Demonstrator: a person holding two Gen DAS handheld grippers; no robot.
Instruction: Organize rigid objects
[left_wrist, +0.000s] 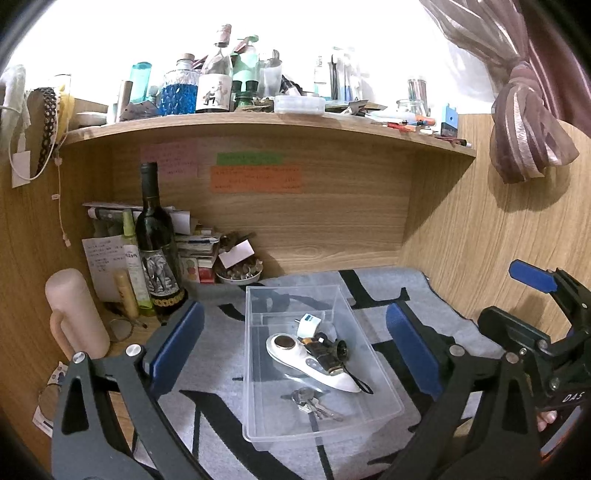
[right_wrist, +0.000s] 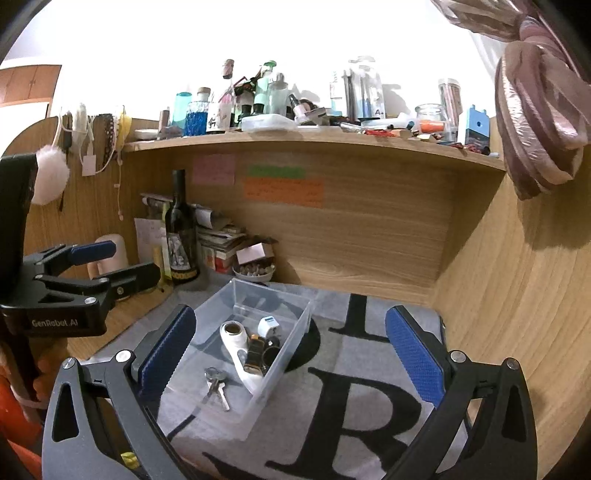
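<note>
Both claws, the left gripper (left_wrist: 295, 350) and the right gripper (right_wrist: 291, 354), hang released and empty above the clear box (left_wrist: 384, 413) holding the keys (left_wrist: 314, 402), so a careless swing could knock it askew.

Dark wine bottle (left_wrist: 157, 243) with an elephant label, upright at the back left of the desk, just in front of stacked papers and booklets (left_wrist: 195, 243). Beside it a slim yellow-green bottle (left_wrist: 135, 266) and a pale pink cylindrical mug (left_wrist: 75, 314). Small bowl (left_wrist: 240, 275) of small odds and ends near the back wall. Pink (left_wrist: 171, 162), green (left_wrist: 249, 158) and orange (left_wrist: 255, 179) notes stuck on the wooden back panel. Above, a crowded shelf (left_wrist: 258, 123) bearing a glass bottle of blue beads (left_wrist: 179, 94). Knotted mauve curtain (left_wrist: 528, 125) hanging at right. Grey mat (right_wrist: 369, 406) with large black letters.
</note>
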